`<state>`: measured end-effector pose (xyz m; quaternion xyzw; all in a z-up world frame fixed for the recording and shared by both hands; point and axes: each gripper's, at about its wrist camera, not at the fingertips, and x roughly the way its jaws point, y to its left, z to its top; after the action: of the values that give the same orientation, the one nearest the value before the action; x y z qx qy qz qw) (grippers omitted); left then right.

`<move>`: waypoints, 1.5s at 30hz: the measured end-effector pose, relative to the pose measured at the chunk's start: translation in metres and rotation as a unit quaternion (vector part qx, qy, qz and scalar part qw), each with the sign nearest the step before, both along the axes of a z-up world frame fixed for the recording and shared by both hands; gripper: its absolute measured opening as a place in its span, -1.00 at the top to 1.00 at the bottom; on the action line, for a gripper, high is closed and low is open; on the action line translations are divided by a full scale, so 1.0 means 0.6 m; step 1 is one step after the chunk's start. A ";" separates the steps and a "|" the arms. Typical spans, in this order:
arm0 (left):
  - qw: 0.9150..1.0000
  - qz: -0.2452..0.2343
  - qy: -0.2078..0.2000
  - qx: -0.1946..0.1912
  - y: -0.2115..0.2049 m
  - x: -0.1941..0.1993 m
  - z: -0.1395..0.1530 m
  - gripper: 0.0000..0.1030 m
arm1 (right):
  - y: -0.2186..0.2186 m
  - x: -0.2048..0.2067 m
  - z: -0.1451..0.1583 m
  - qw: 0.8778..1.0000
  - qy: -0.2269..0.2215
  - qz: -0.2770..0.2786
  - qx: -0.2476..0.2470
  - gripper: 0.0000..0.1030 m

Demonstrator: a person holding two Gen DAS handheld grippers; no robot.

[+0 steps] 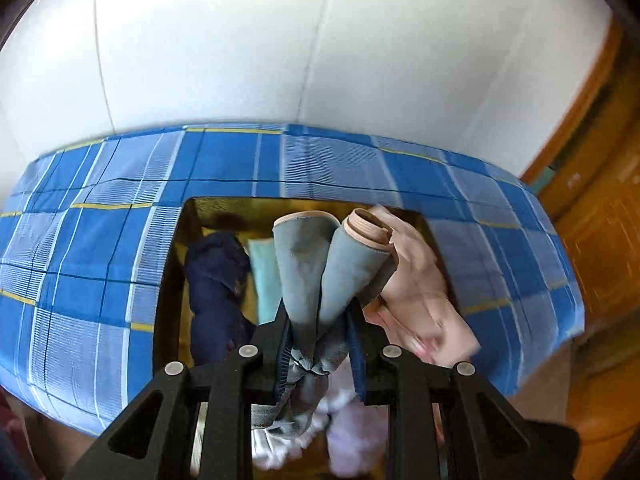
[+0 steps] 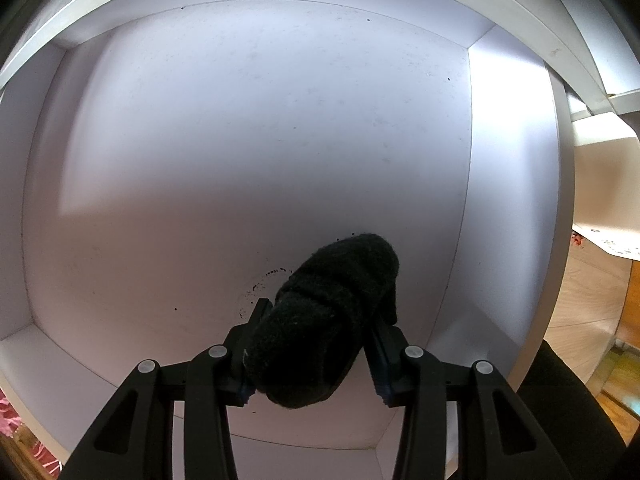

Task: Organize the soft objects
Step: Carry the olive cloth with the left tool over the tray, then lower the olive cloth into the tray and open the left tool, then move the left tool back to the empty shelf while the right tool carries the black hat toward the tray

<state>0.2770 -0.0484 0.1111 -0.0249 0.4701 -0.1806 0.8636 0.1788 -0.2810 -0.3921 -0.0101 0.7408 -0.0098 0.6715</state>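
Note:
In the left wrist view my left gripper [image 1: 320, 312] is shut on a pair of grey socks with peach cuffs [image 1: 316, 264], held up above a wooden box [image 1: 176, 248]. The box holds a navy cloth [image 1: 216, 280], a light teal piece [image 1: 264, 276] and a pink garment [image 1: 420, 292]. In the right wrist view my right gripper [image 2: 320, 316] points down into a white drawer [image 2: 240, 140]. It is shut on a rolled black fuzzy sock [image 2: 332, 308], whose far end lies close to the drawer floor.
A blue plaid sheet [image 1: 100, 240] covers the bed around the box, with a white wall behind and a wooden door [image 1: 600, 220] at the right. Pale lilac fabric [image 1: 352, 420] lies beneath the left gripper. Wooden floor [image 2: 592, 320] shows right of the drawer.

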 end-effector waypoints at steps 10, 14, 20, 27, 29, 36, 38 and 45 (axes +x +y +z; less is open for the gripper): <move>0.999 0.033 0.005 0.014 -0.015 0.083 -0.047 0.42 | -0.012 0.008 0.004 1.000 0.001 -0.003 0.006 0.14; 0.999 0.039 -0.010 0.009 -0.010 0.080 -0.042 -0.33 | -0.015 0.011 0.007 1.000 0.001 -0.004 0.006 0.14; 0.998 0.036 -0.043 0.000 0.007 0.038 -0.014 -0.48 | -0.015 0.012 0.010 1.000 -0.001 -0.009 0.008 0.11; 0.995 0.006 -0.100 0.006 0.032 -0.076 0.001 -0.52 | -0.011 0.009 0.015 1.000 0.000 -0.003 -0.010 0.11; 0.993 -0.006 -0.120 -0.004 0.042 -0.123 0.003 -0.52 | -0.011 0.008 0.016 1.000 0.001 -0.003 -0.013 0.11; 0.988 -0.053 -0.147 -0.019 0.048 -0.267 -0.025 -0.66 | -0.008 0.007 0.011 1.000 0.012 0.002 -0.020 0.13; 0.988 -0.063 -0.139 -0.012 0.044 -0.299 -0.050 -0.72 | -0.007 0.016 0.012 1.000 0.011 -0.003 -0.018 0.21; 0.996 -0.072 -0.056 0.013 0.030 -0.358 -0.181 -0.81 | -0.026 0.020 0.021 0.999 0.004 -0.047 0.014 0.37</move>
<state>0.0623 -0.0306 0.0025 0.0308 0.4238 -0.2376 0.8735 0.1909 -0.2969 -0.3796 0.0341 0.7431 -0.0306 0.6677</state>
